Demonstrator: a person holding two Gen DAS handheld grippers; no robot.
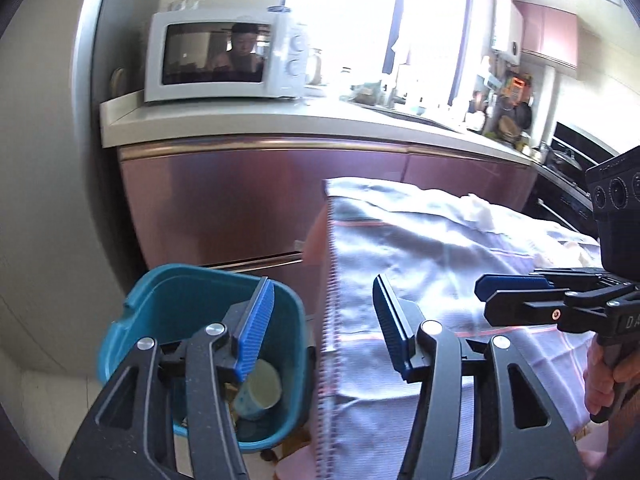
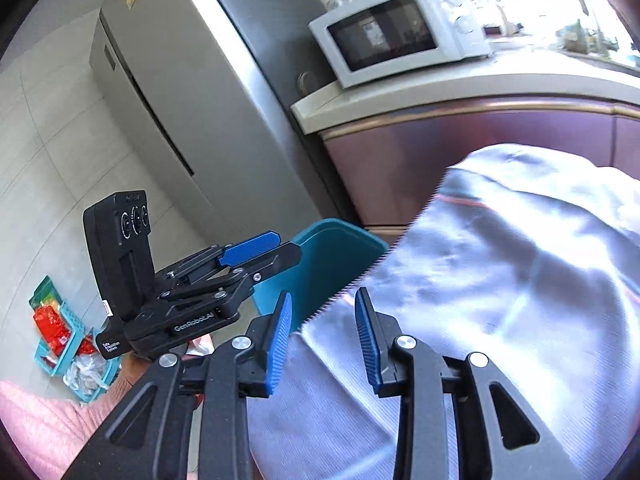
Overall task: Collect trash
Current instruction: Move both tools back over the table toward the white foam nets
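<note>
Left gripper [image 1: 324, 320]: jaws apart, empty, above the teal bin [image 1: 192, 292]. Right gripper [image 2: 322, 336]: jaws apart, empty, over the striped cloth [image 2: 520, 260]. Bin beside the cloth's edge; paper cup [image 1: 260, 388] already inside. Advice: scan the cloth for trash before closing either gripper.

Blurring across the cloth [image 2: 520, 260], hiding most of the bin [image 2: 332, 256] behind gripper fingers [image 1: 256, 328], half covering a cup [image 1: 260, 390] inside
</note>
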